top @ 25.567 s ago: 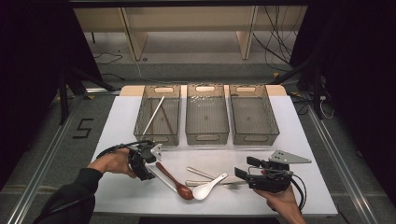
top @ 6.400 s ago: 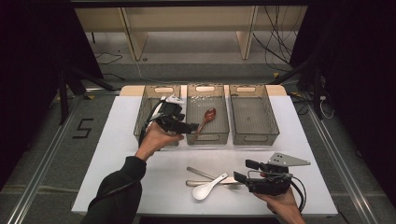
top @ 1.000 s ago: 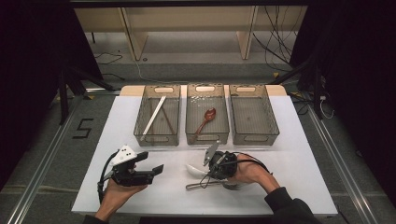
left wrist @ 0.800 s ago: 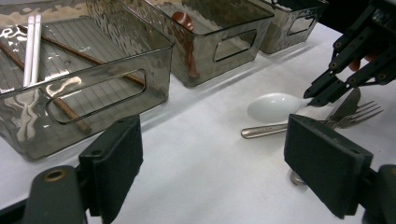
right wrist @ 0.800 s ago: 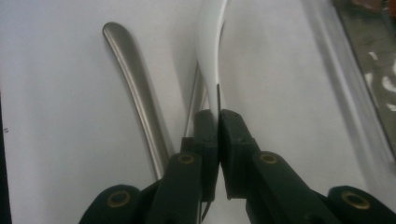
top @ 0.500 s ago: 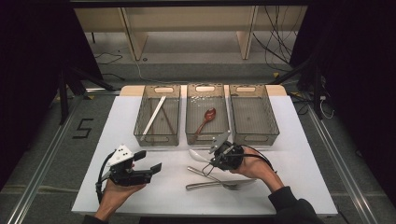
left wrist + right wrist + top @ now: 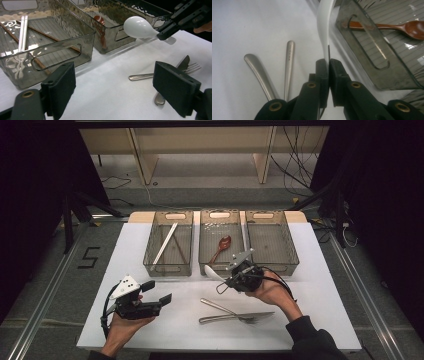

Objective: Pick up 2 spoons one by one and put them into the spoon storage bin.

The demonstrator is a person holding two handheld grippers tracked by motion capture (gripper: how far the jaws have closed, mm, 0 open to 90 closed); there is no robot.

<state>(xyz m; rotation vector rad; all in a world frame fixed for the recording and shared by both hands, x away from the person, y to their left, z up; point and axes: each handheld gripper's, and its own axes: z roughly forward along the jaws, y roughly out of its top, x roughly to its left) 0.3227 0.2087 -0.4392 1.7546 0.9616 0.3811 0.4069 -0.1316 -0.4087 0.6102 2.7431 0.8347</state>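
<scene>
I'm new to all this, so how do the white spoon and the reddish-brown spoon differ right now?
The white spoon is held above the table, pinched by its handle in the right gripper; the reddish-brown spoon lies loose in the middle bin. One is glossy white, the other looks wooden. Both are spoons.

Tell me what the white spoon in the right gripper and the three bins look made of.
White spoon: glossy, uniform white, likely ceramic or melamine.
Bins: smoky see-through plastic, ribbed floors, contents visible through the walls.
Right gripper: clamped on the spoon's handle.
</scene>
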